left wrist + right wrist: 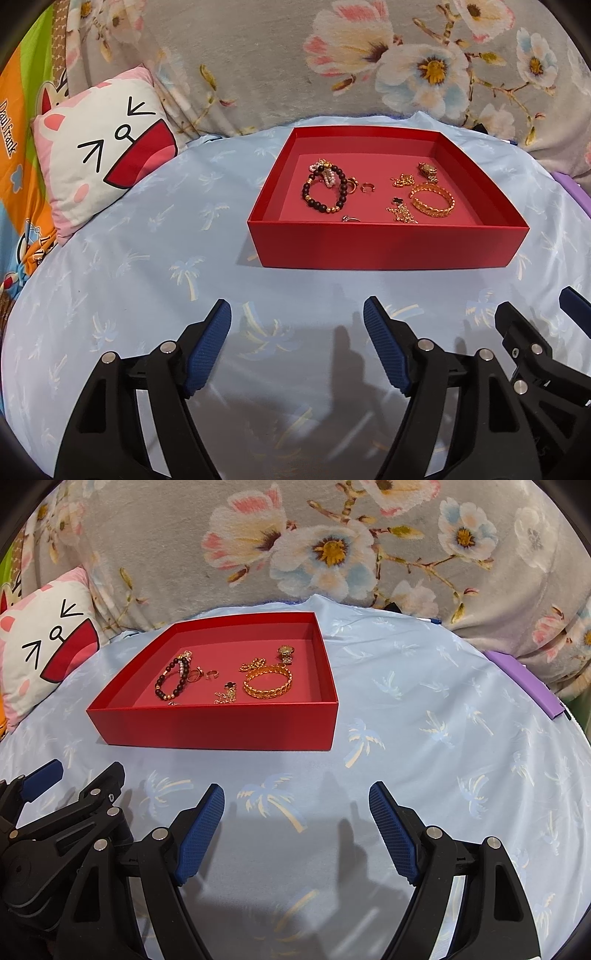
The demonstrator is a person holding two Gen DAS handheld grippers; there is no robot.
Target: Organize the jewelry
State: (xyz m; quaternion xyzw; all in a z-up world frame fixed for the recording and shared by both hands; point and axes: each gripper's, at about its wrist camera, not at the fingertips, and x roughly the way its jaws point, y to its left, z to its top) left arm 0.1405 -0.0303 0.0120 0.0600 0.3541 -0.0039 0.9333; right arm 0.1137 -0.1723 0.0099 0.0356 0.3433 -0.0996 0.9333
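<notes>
On the bed, all jewelry seen is gathered inside the red box [388, 243]; left gripper [297, 347] and right gripper [297, 830] are held with jaws open and empty, so little seems left.

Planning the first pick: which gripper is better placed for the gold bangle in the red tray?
Right, marginally. The gold bangle lies in the red tray's right half, the side nearer the right gripper. The left gripper faces the tray too. Both are open, empty, and short of the tray.
</notes>
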